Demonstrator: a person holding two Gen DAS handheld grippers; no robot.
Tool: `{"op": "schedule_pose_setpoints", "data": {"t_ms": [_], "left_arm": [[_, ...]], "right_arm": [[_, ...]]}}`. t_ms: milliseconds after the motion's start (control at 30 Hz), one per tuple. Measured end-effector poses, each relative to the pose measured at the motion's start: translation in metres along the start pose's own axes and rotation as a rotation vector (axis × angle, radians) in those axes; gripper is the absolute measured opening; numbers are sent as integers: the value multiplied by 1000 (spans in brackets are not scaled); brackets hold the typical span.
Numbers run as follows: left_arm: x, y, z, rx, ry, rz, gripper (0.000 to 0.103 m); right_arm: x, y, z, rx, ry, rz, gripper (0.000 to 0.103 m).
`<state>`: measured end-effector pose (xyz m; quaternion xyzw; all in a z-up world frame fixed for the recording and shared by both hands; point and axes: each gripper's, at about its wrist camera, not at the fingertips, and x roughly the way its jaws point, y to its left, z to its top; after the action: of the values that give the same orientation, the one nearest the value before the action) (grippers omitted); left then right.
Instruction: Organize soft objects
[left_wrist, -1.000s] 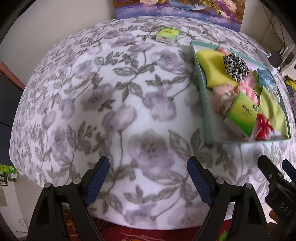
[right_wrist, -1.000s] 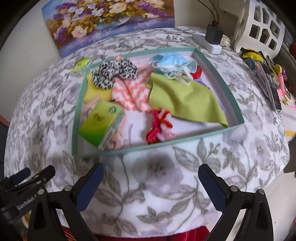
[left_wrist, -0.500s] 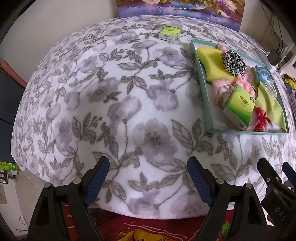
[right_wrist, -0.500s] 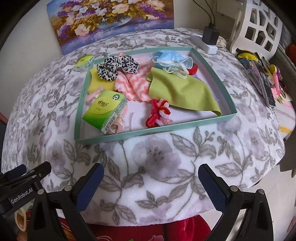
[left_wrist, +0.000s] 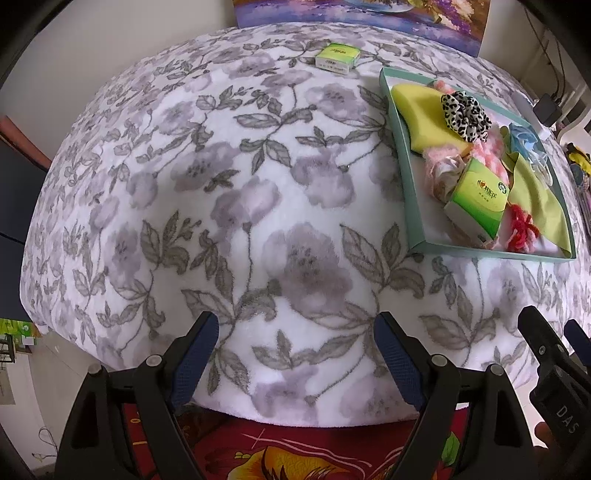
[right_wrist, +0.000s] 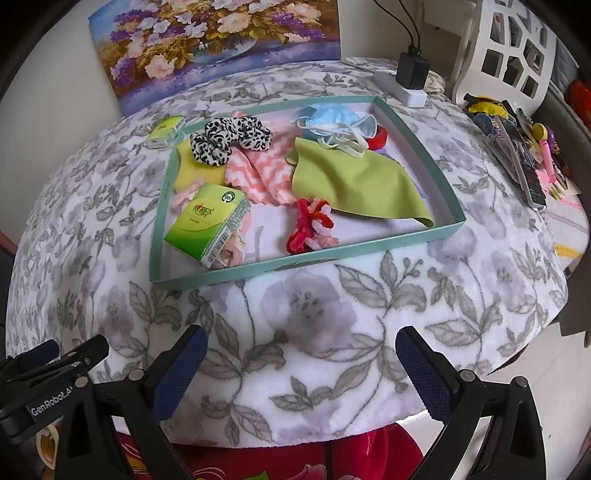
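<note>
Both tools idle at lower frame over the flowered worktop: left tool and right tool spread wide, nothing between the fingers. Soft items sit in the teal tray mid-frame: leopard scrunchie, green cloth, tissue pack. One small green pack, probably tissues, lies outside at upper centre. Likely between picks; next calls for reaching it.

Black plastic left tool with textured navy-blue pads and silver pivot screws; matching black right tool, white "GenRobot" lettering alongside.
</note>
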<state>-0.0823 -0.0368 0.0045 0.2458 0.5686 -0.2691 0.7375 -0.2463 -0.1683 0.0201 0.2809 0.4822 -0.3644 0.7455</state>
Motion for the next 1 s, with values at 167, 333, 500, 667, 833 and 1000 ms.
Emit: {"op": "schedule_pose_setpoints", "data": {"t_ms": [167,333,500,667,833,1000], "left_arm": [[4,3,1,-11,19,-6,87],[7,5,1,-15,32,-5,86],[8,5,1,-9,36,3,87],[9,4,1,-5,39,9,86],[10,5,1,-4,41,18,87],[11,6,2,-7,44,23,86]], "right_arm": [[3,-1,0,4,13,1,103],[5,0,1,2,20,-3,103],[5,2,1,-7,23,-8,103],[6,2,1,-13,26,-14,103],[7,3,2,-23,29,-19,103],[7,4,2,-32,30,-22,103]]}}
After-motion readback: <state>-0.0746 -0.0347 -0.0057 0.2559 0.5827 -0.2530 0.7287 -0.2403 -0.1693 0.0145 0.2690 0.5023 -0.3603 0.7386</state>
